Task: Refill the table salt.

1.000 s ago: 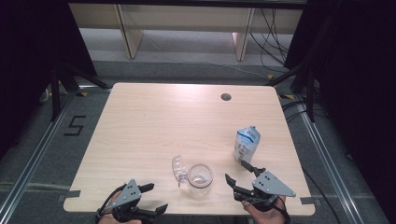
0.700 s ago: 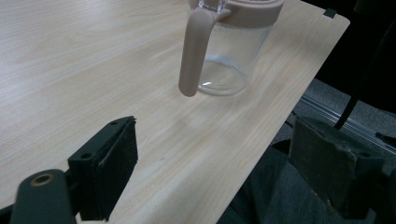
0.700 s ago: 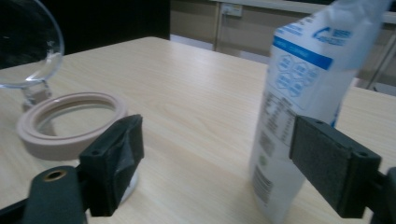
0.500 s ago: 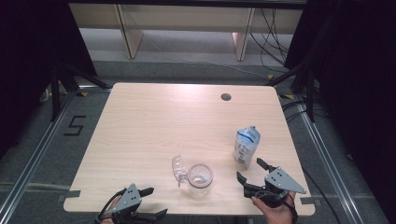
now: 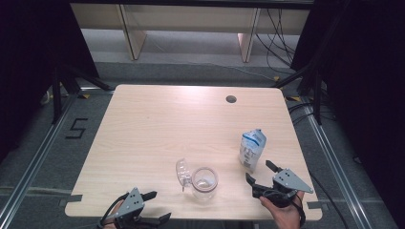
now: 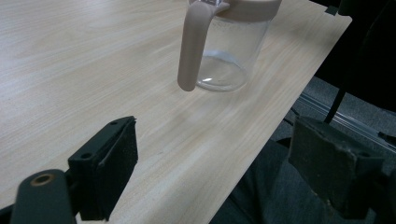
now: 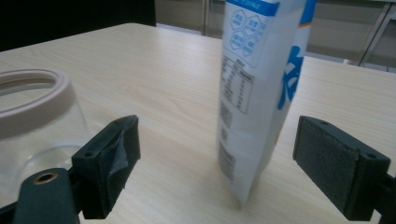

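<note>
A clear glass jar (image 5: 204, 181) with a beige rim stands near the table's front edge, and its clear lid (image 5: 182, 171) is tipped up at its left. A white and blue bag (image 5: 251, 149) stands upright to its right. My right gripper (image 5: 258, 171) is open just in front of the bag. Its jaws have just been opening wider, and the pads (image 7: 341, 168) do not touch the bag (image 7: 259, 84). My left gripper (image 5: 160, 206) is open at the front edge, left of the jar. Its jaws (image 6: 219, 158) frame the jar's beige handle (image 6: 194, 46) farther off.
The light wooden table (image 5: 157, 124) has a round cable hole (image 5: 231, 99) at the back right. The front edge runs right under both grippers. A person's lap (image 6: 261, 196) is beneath the edge. Metal rails and cables lie on the floor around the table.
My right gripper has shifted a little to the right and lower, drawing back from the bag, and its jaws stand wider. The bag, the jar and the left gripper have stayed put.
</note>
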